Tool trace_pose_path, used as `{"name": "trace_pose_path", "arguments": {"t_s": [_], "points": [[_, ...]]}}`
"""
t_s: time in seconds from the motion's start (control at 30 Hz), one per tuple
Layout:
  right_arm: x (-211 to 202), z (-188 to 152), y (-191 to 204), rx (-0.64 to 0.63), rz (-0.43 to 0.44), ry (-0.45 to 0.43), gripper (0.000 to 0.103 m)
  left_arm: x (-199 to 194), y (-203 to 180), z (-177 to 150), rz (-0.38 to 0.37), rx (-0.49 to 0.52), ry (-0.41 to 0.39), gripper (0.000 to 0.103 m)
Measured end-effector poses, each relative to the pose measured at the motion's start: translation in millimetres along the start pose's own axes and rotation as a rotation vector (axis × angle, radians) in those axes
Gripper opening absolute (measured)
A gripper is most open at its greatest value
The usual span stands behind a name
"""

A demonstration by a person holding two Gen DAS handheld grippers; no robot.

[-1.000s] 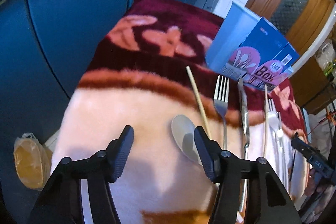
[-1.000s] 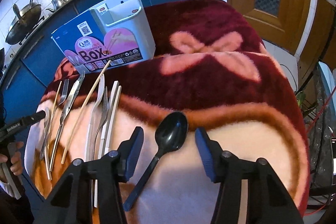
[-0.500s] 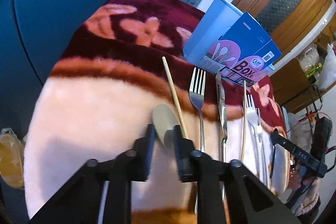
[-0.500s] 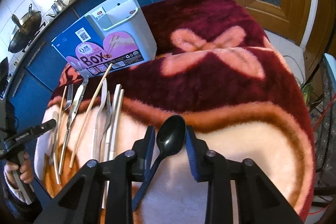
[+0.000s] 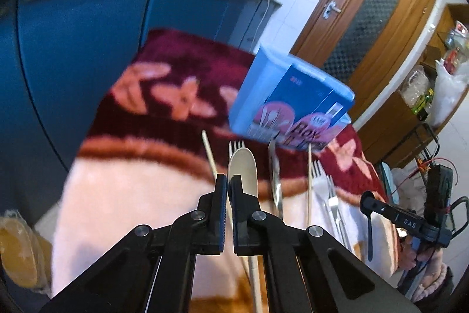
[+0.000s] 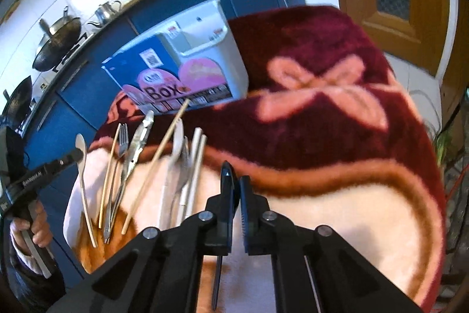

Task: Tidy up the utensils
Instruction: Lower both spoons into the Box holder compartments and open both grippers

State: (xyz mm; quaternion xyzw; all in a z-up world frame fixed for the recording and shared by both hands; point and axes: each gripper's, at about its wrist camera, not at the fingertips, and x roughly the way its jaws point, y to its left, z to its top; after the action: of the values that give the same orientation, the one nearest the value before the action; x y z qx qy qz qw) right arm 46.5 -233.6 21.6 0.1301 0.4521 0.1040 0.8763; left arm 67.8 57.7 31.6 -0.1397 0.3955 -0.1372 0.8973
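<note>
My left gripper (image 5: 229, 181) is shut on a pale wooden spoon (image 5: 244, 169) and holds it lifted above the blanket; the spoon also shows in the right wrist view (image 6: 81, 150). My right gripper (image 6: 236, 181) is shut on a black plastic spoon (image 6: 226, 187), held edge-on, its handle (image 6: 216, 280) hanging down. The blue utensil box (image 5: 288, 101) stands at the back of the blanket and also shows in the right wrist view (image 6: 187, 69). A fork (image 6: 123, 137), tongs (image 6: 137, 143), chopsticks (image 6: 158, 163) and pale cutlery (image 6: 181, 163) lie in a row.
A plush red and cream blanket (image 6: 337, 154) covers the table. Blue kitchen cabinets (image 5: 88, 28) stand behind, with pans (image 6: 55, 43) on the counter. A wooden door (image 5: 366, 13) is at the right. A bag (image 5: 17, 248) lies on the floor at the left.
Both grippers have closed fully on their spoons and lifted them off the blanket. The wooden spoon now points toward the box. The black spoon has turned edge-on.
</note>
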Motion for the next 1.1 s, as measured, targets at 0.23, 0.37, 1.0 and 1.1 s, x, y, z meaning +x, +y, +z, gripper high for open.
{"name": "trace_pose_path", "arguments": {"t_s": [0.23, 0.37, 1.0, 1.1], "points": [[-28, 6, 20, -0.071, -0.015, -0.165, 0.006, -30, -20, 15, 0.023, 0.076, -0.164, 0.002], [-39, 8, 28, -0.090, -0.025, -0.268, 0.006, -48, -29, 27, 0.018, 0.085, -0.256, 0.002], [-67, 10, 35, -0.158, -0.084, -0.555, 0.006, -66, -85, 126, 0.079, 0.130, -0.616, 0.002], [-66, 14, 33, -0.151, -0.085, -0.567, 0.006, -55, -91, 134, 0.116, 0.154, -0.654, 0.002]]}}
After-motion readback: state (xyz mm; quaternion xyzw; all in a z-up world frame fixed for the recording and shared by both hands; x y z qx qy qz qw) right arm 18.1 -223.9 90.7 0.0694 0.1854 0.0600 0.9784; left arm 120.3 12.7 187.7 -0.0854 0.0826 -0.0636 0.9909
